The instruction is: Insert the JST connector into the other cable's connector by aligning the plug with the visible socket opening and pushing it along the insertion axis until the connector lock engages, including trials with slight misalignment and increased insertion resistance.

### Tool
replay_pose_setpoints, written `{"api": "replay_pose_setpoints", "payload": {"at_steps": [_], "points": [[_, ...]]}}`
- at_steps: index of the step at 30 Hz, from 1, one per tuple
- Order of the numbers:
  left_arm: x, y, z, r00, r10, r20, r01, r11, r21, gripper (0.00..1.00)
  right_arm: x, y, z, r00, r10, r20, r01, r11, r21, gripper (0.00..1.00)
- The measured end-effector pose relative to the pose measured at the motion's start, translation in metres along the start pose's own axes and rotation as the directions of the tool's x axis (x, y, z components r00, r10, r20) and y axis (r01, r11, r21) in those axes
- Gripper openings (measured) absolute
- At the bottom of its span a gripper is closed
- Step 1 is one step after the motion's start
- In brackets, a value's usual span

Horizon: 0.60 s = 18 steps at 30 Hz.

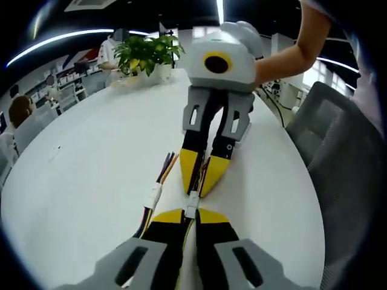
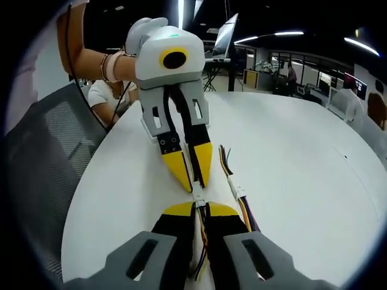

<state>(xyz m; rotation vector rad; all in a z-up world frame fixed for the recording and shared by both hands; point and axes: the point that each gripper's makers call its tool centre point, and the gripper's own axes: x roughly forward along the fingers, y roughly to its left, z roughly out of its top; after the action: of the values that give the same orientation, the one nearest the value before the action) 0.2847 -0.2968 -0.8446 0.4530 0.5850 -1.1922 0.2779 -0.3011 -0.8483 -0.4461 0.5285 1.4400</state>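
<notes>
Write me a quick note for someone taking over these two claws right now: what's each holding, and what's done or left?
Left claw: shut on its cable, wires trailing back between the jaws.
Right claw: shut on the other cable.
The two claws meet tip to tip over the white table, the white connectors between them touching or joined; lock unclear.
A spare cable lies beside them.
Left: push along the axis, confirm the lock, release.

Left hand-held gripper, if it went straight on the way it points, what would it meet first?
Probably the white connector just past its tips, then the right hand-held gripper facing it; depth is unclear.
</notes>
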Motion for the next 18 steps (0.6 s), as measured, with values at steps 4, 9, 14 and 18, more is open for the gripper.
{"api": "replay_pose_setpoints", "payload": {"at_steps": [4,9,14,18], "points": [[0.0008,0.0,-0.002,1.0,0.004,-0.006,-0.004,1.0,0.008,0.01,0.0013,-0.0004,0.0001,1.0,-0.001,-0.002,0.001,1.0,0.004,0.03],[0.0015,-0.0008,-0.0034,1.0,0.005,-0.011,-0.005,1.0,0.007,0.01,0.0014,0.0003,-0.0006,1.0,-0.004,0.001,0.004,1.0,0.016,0.04],[0.0015,-0.0017,-0.0041,1.0,0.003,-0.008,-0.003,1.0,-0.019,0.01,0.0009,0.0015,-0.0001,1.0,0.005,-0.001,-0.005,1.0,0.027,0.04],[0.0013,-0.0011,-0.0044,1.0,0.017,-0.013,-0.017,1.0,-0.021,0.02,0.0003,0.0034,0.0017,1.0,0.003,-0.004,-0.003,1.0,0.011,0.04]]}}
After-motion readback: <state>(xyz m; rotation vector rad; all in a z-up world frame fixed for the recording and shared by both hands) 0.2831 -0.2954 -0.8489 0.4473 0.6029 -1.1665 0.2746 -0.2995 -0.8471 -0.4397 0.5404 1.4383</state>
